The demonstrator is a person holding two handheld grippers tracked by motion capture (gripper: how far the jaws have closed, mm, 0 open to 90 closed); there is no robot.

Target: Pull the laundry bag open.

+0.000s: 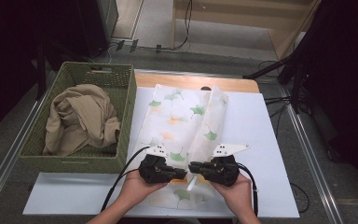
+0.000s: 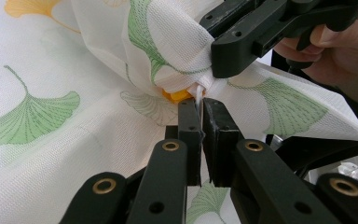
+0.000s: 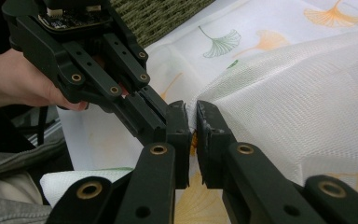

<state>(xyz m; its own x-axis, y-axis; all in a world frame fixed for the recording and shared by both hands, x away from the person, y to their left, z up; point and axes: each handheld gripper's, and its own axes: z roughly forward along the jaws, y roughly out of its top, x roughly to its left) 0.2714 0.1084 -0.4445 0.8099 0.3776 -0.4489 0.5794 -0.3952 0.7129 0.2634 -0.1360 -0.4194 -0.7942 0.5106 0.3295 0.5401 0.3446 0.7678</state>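
A white tabletop with a bare wooden strip along its far edge stands on a grey floor. Metal rails run along both sides. Beyond it, black cables trail across the floor towards a light wooden frame. Dark curtains close off the right side, and dark equipment stands at far left.

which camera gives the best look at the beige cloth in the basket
The high view: the beige cloth lies crumpled, whole and unobstructed, in the green basket. The right gripper view catches a strip of basket weave; the left gripper view looks at leaf-print fabric.
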